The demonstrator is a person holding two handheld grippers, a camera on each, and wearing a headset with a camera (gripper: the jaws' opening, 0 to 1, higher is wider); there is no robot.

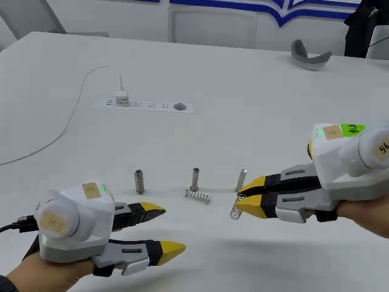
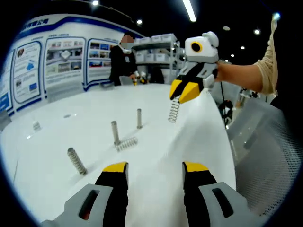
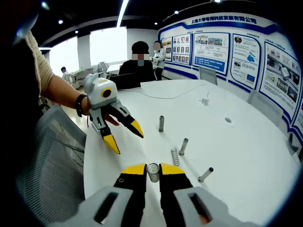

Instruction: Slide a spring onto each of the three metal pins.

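Three metal pins stand in a row on the white table. A spring sits over the left pin (image 1: pixel 139 181). The middle pin (image 1: pixel 195 179) is bare, and a loose spring (image 1: pixel 198 196) lies at its foot. Bare too is the right pin (image 1: pixel 241 179). My right gripper (image 1: pixel 239 204) is shut on another spring (image 1: pixel 235 208), held just in front of the right pin; the spring (image 3: pixel 152 171) shows end-on between the jaws of my right gripper (image 3: pixel 152 169). My left gripper (image 1: pixel 171 229) hovers open and empty near the table's front, short of the left pin.
A white power strip (image 1: pixel 143 104) with a plug and cable lies farther back on the table. A grey curved object (image 1: pixel 310 56) rests at the far right. People (image 3: pixel 140 66) stand beyond the table, and a mesh chair (image 3: pixel 52 156) is beside the front edge.
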